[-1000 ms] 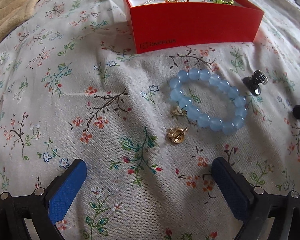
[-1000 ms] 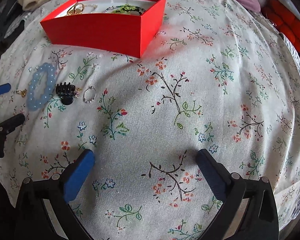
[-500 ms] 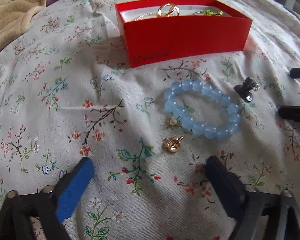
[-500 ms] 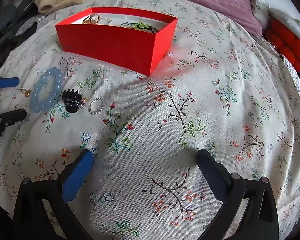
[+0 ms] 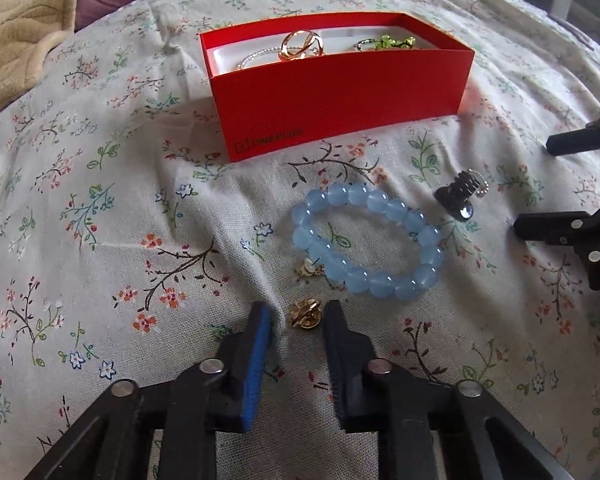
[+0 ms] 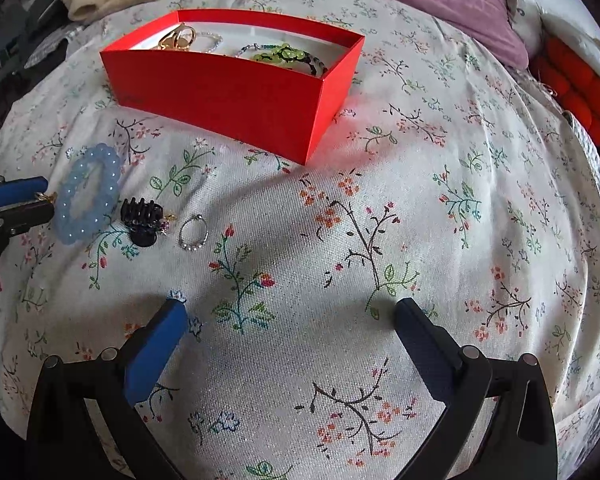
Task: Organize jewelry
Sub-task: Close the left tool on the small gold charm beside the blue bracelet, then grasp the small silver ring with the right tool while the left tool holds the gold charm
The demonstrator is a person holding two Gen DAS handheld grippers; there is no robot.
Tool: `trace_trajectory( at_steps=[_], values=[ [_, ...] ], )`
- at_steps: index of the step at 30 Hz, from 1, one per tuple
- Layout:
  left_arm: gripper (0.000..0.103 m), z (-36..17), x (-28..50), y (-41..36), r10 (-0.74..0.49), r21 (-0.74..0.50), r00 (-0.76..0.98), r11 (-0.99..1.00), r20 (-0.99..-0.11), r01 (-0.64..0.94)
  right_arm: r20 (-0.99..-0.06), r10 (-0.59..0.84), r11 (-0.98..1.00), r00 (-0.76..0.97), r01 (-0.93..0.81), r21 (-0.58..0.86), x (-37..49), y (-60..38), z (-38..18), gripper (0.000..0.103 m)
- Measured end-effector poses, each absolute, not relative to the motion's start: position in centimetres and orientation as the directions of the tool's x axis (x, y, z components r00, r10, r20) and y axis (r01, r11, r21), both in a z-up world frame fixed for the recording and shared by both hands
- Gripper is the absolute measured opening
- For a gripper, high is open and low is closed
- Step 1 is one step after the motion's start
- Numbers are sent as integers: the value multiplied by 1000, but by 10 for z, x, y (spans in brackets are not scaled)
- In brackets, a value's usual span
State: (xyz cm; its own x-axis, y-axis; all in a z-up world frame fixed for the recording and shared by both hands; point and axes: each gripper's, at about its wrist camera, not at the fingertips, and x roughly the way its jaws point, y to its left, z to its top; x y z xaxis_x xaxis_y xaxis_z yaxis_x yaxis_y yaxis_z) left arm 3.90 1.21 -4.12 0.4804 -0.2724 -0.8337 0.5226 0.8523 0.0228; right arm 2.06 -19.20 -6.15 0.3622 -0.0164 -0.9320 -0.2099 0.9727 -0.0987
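Across the whole frame of both views spreads the cream floral cotton cloth (image 5: 100, 208), the biggest thing under me. Upper centre of the left view sits the open red cardboard box (image 5: 340, 96), holding a gold looped ring (image 5: 300, 46) and a green beaded piece (image 5: 392, 43). Below it, centre right, lies the pale blue glass-bead bracelet (image 5: 364, 240) flat on the cloth, with a small gold charm (image 5: 310, 270) touching its lower left edge. Right of the bracelet rests the small black plastic claw clip (image 5: 458, 196), and in the right view a thin silver beaded ring (image 6: 194, 234) lies just beside that clip.

At the lower centre of the left view my left gripper (image 5: 298, 320) has its jaws narrowed around the little gold flower-shaped earring (image 5: 303, 312); a sliver of gap shows on each side, so they are not yet clamped. My right gripper (image 6: 290, 320), at the bottom of the right view, holds its jaws wide apart over bare cloth, gripping nothing.
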Motion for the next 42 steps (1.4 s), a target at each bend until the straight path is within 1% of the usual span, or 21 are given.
trace_trajectory(
  at_steps=[4, 5, 8, 12, 15, 17, 18, 20, 21, 23, 24, 26, 27, 29, 30, 32, 33, 34, 35, 42],
  values=[
    [7, -40, 38, 12, -273, 26, 482, 850, -833, 527, -931, -17, 973, 364, -210, -100, 22, -190, -61, 103],
    [0, -39, 38, 12, -273, 25, 482, 851, -832, 525, -931, -18, 973, 365, -210, -101, 23, -190, -61, 103],
    [0, -34, 39, 15, -289, -4, 471, 856, -833, 518, -931, -19, 972, 364, -210, -102, 24, -186, -61, 103],
    [0, -32, 38, 15, -286, -7, 468, 859, -837, 512, -931, -8, 970, 364, -224, -97, 30, -179, -61, 102],
    [0, -30, 37, 14, -288, -11, 466, 859, -837, 511, -928, 2, 964, 372, -248, -97, 32, -170, -60, 94],
    [0, -29, 36, 15, -292, -17, 466, 861, -835, 508, -926, 7, 958, 378, -269, -102, 34, -163, -58, 87],
    [0, -27, 37, 16, -294, -21, 467, 862, -834, 506, -925, 11, 955, 381, -278, -103, 35, -160, -58, 85],
    [0, -25, 37, 17, -300, -29, 469, 864, -831, 502, -923, 21, 951, 384, -292, -100, 37, -155, -57, 76],
    [0, -24, 38, 18, -303, -33, 469, 865, -830, 500, -922, 25, 950, 386, -297, -99, 38, -154, -57, 74],
    [0, -22, 38, 20, -307, -40, 469, 867, -828, 497, -920, 28, 946, 391, -308, -102, 41, -150, -56, 66],
    [0, -22, 38, 20, -307, -40, 470, 868, -828, 496, -919, 30, 944, 394, -314, -104, 42, -148, -56, 63],
    [0, -22, 38, 21, -306, -42, 470, 870, -828, 492, -917, 34, 938, 397, -331, -108, 43, -143, -55, 54],
    [0, -22, 39, 22, -305, -42, 470, 871, -828, 490, -918, 37, 935, 395, -338, -108, 44, -140, -56, 51],
    [0, -22, 40, 23, -300, -42, 470, 874, -830, 484, -921, 52, 930, 387, -354, -96, 44, -137, -57, 37],
    [0, -22, 40, 24, -298, -42, 469, 875, -831, 482, -922, 59, 929, 383, -360, -90, 44, -134, -57, 35],
    [0, -22, 41, 24, -295, -45, 466, 879, -834, 475, -924, 68, 924, 377, -372, -84, 45, -131, -57, 26],
    [0, -23, 42, 25, -296, -49, 464, 880, -835, 472, -925, 75, 924, 373, -376, -76, 45, -130, -57, 24],
    [0, -23, 42, 25, -296, -54, 461, 881, -836, 469, -927, 83, 924, 367, -376, -66, 46, -129, -57, 20],
    [0, -23, 43, 26, -297, -59, 458, 884, -838, 464, -929, 91, 924, 359, -378, -55, 46, -129, -57, 17],
    [0, -20, 50, 32, -309, -103, 445, 898, -840, 429, -937, 118, 939, 329, -344, -3, 49, -130, -51, 17]
  ],
)
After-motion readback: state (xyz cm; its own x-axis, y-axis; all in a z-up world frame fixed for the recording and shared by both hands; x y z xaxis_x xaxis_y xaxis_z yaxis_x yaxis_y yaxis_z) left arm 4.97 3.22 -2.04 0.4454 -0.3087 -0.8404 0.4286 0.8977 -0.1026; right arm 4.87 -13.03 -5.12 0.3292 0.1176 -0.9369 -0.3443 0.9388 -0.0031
